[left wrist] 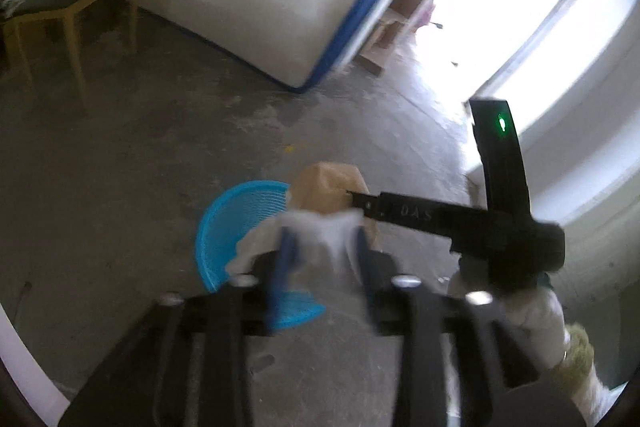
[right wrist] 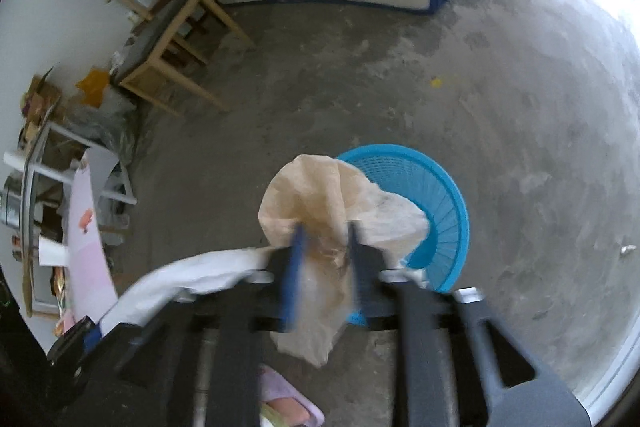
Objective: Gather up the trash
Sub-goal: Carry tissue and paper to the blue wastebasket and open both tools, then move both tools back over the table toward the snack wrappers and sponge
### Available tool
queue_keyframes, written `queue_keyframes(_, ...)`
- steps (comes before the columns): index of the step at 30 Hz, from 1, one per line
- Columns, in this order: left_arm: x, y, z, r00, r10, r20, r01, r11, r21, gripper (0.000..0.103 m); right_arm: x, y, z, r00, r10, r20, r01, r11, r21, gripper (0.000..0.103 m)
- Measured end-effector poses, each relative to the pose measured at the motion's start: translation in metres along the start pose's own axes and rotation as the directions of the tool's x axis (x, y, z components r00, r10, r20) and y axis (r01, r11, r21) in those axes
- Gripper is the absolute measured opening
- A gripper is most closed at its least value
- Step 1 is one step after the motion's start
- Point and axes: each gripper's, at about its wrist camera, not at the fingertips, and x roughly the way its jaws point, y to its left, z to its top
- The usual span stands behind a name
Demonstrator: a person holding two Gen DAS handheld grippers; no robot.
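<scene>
Trash hangs over the blue basket [right wrist: 440, 195] because you hold it there to drop: brown paper [right wrist: 304, 195] between your right gripper's [right wrist: 324, 231] part-open jaws, white tissue [left wrist: 320, 227] between your left gripper's [left wrist: 326, 241].

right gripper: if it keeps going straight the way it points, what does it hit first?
Probably the crumpled brown paper between the right gripper fingers, then the blue basket just beyond and below. Depth is unclear through the blur.
</scene>
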Motion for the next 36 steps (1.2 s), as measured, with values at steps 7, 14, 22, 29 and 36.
queue_keyframes(7, -0.024, 0.001, -0.004, 0.994, -0.018, 0.111, 0.023, 0.999, -0.049, 0.059, 0.000, -0.015, -0.010, 1.000, 0.009, 0.030, -0.011, 0.998, 0.055, 0.044)
queue_keyframes(14, -0.078, -0.009, -0.015, 0.981, -0.041, 0.192, 0.044, 0.999, -0.011, 0.059, -0.035, 0.002, -0.018, 0.994, 0.027, 0.107, -0.024, 0.999, -0.030, 0.045)
queue_keyframes(22, -0.179, -0.011, -0.045, 0.961, -0.059, 0.269, 0.047, 0.998, 0.049, 0.059, -0.109, 0.064, -0.054, 0.962, 0.057, 0.268, 0.030, 0.950, -0.311, 0.067)
queue_keyframes(29, -0.316, 0.032, -0.092, 0.922, 0.091, 0.377, -0.094, 0.995, -0.009, 0.062, -0.196, 0.139, -0.107, 0.883, 0.209, 0.421, 0.059, 0.839, -0.541, 0.096)
queue_keyframes(36, -0.468, 0.101, -0.159, 0.808, 0.339, 0.482, -0.275, 0.940, -0.200, 0.070, -0.250, 0.220, -0.156, 0.836, 0.426, 0.345, -0.088, 0.725, -0.683, 0.096)
